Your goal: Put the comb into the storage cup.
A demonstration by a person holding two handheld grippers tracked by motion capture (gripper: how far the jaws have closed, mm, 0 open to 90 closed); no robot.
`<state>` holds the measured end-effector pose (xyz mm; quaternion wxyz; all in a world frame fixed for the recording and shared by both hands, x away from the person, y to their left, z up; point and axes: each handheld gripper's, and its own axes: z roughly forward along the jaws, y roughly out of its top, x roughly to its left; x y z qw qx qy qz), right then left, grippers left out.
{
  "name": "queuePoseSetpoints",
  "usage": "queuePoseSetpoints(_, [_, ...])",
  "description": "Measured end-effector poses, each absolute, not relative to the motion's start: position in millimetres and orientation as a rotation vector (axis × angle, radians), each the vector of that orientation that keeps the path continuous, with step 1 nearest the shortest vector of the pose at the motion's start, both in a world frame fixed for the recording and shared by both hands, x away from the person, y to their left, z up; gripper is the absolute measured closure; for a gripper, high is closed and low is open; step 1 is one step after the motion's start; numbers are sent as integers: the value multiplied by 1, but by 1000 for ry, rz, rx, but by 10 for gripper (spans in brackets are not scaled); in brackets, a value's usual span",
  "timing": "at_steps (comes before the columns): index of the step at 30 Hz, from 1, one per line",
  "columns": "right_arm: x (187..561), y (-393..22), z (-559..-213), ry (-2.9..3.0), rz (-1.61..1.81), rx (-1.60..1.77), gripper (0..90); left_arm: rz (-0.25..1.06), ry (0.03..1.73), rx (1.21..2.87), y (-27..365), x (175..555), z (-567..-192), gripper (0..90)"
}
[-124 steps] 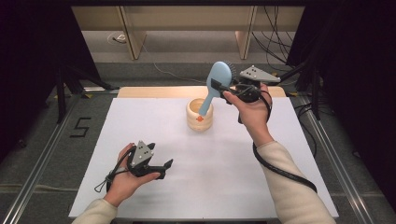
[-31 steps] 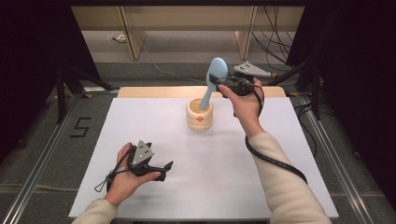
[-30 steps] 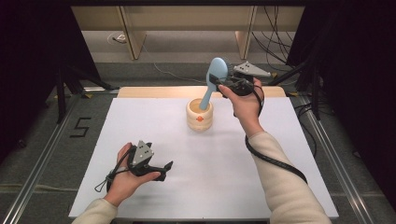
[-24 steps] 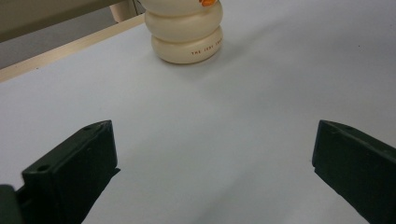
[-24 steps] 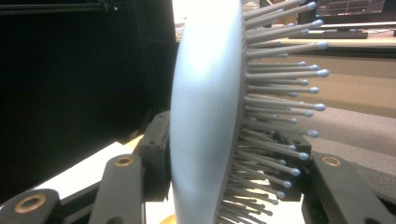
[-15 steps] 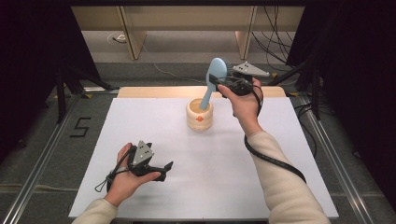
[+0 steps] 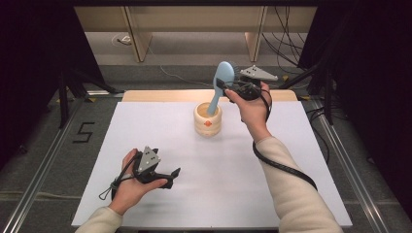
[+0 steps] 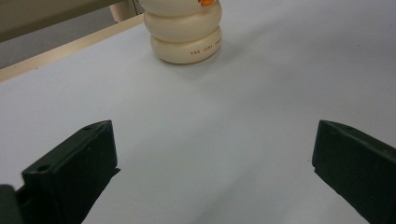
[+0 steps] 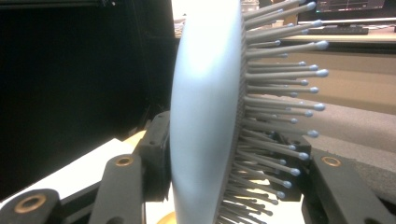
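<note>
- Hairbrush [image 7: 223, 80]: over the last few seconds it's gone from leaning to nearly upright, handle end now down inside the cream cup [image 7: 207, 120]. Barely any shift in the last second, so the drop-in looks almost done.
- Right gripper [image 7: 228, 87], above the cup, pinches the brush [image 9: 205, 116] at its head.
- Left gripper [image 7: 167, 175] sits well in front of the cup, jaws spread wide, nothing between them.
- Letting go looks like the remaining step.

Light-blue hairbrush [image 7: 221, 82] stands tilted, handle down in cream ribbed cup [image 7: 207, 120] at table's far middle; handle tip probably inside, hidden.
</note>
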<state>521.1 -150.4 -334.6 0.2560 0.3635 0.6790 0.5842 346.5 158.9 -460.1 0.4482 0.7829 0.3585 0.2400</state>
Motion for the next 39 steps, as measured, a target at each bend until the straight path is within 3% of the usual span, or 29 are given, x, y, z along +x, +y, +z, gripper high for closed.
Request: queuePoseSetpoints(39, [528, -140, -349, 1846, 1561, 1022, 504, 583, 894, 1933, 159, 347, -461, 0])
